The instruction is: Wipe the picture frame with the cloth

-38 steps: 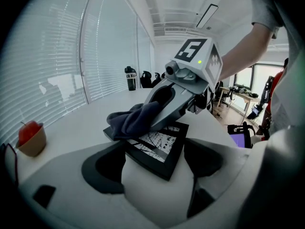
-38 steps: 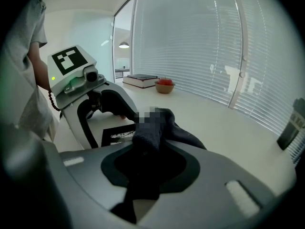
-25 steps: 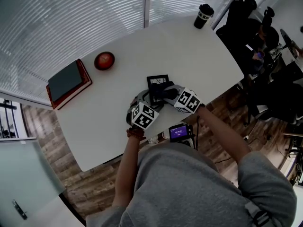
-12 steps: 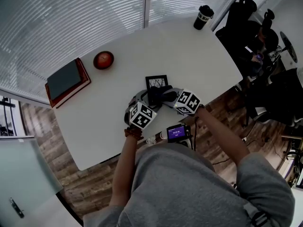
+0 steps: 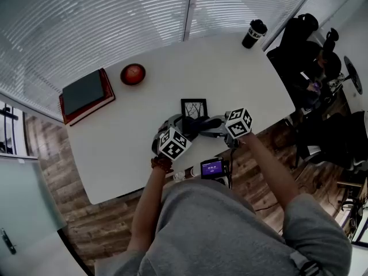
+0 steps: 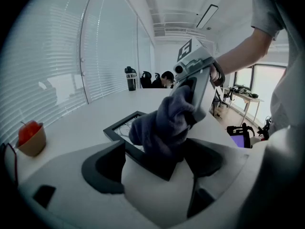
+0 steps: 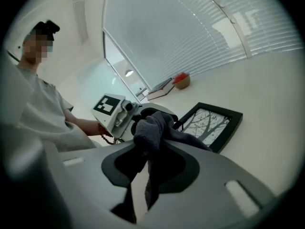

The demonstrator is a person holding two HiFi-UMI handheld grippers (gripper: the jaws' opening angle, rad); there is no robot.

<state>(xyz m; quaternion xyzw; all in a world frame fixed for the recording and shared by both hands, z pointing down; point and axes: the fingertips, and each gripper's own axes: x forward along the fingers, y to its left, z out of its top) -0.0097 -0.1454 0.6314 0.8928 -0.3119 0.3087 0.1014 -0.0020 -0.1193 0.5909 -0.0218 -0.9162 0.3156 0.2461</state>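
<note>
Picture frame (image 5: 194,107) shows more glass now as the right hand-held gripper (image 7: 150,151), clenched on the cloth (image 5: 198,125), draws back while the left hand-held gripper (image 6: 157,147) clamps its corner.

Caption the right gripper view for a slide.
Right gripper clamps a dark cloth against the near corner of a black picture frame on the white table.

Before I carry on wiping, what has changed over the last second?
The right gripper, shut on the cloth, has rolled and drawn back to the right in the head view. This pulled the cloth toward the near edge of the picture frame, so more of the glass shows. The left gripper stays clamped on the frame's near corner, and the frame has not shifted on the table.
</note>
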